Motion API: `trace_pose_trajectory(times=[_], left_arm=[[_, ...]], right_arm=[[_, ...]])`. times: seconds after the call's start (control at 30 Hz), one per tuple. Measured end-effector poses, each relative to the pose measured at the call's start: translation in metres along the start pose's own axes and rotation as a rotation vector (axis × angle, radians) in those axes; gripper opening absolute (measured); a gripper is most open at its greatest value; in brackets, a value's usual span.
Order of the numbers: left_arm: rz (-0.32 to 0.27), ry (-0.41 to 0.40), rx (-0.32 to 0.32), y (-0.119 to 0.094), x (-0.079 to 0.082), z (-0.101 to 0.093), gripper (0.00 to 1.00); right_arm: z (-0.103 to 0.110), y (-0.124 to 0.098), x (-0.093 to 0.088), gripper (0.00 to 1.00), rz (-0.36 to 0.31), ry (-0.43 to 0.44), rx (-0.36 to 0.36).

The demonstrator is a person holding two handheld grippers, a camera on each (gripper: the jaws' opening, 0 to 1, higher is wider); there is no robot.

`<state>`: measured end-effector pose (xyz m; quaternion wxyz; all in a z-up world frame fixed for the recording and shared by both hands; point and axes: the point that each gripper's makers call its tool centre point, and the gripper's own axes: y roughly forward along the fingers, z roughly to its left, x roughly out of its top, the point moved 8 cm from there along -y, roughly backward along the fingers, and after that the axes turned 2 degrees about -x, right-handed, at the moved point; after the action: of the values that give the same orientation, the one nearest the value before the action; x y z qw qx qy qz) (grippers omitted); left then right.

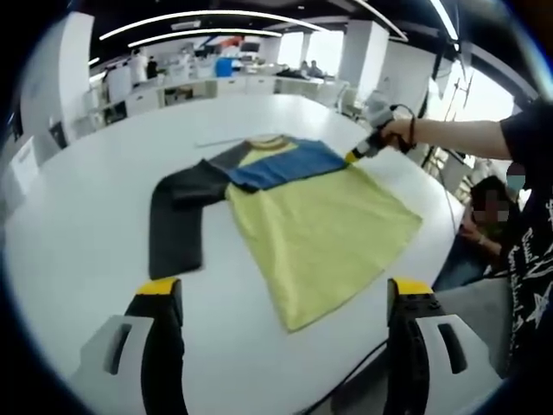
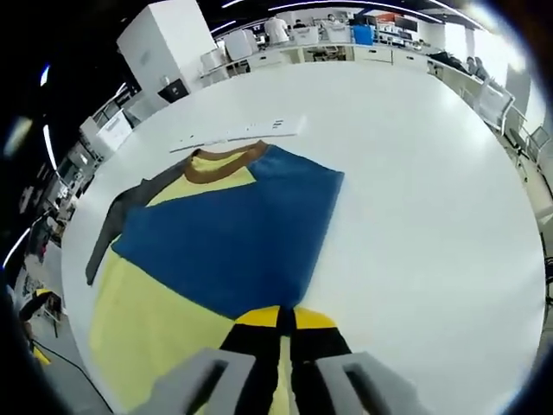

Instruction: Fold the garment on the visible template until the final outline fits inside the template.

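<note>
Right gripper (image 2: 286, 322), jaws closed on the blue sleeve (image 2: 233, 242); garment (image 1: 302, 220) extends ahead. Left gripper (image 1: 285, 298), jaws open and empty, stands well short of the hem.

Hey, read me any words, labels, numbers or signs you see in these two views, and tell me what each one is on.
Nothing can be quoted.
White lettering on the person's black shirt: too distorted to read.
White strip on the table beyond the garment's collar, with small dark marks: too small to read.
Papers or signs on the white cabinets at the room's edge: blurred.
Garment: no print visible.
</note>
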<state>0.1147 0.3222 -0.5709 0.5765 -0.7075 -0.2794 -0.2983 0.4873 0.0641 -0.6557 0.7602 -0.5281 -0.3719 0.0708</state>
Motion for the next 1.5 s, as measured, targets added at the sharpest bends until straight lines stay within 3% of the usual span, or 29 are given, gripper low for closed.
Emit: trace_pose_trajectory(times=[0.4, 1.5], left_arm=[[0.004, -0.002, -0.001, 0.0, -0.002, 0.002, 0.94], [0.012, -0.006, 0.0, 0.001, -0.002, 0.004, 0.93]], right_arm=[[-0.016, -0.008, 0.001, 0.0, 0.034, -0.125, -0.107], [-0.074, -0.026, -0.01, 0.0, 0.085, -0.12, -0.204]])
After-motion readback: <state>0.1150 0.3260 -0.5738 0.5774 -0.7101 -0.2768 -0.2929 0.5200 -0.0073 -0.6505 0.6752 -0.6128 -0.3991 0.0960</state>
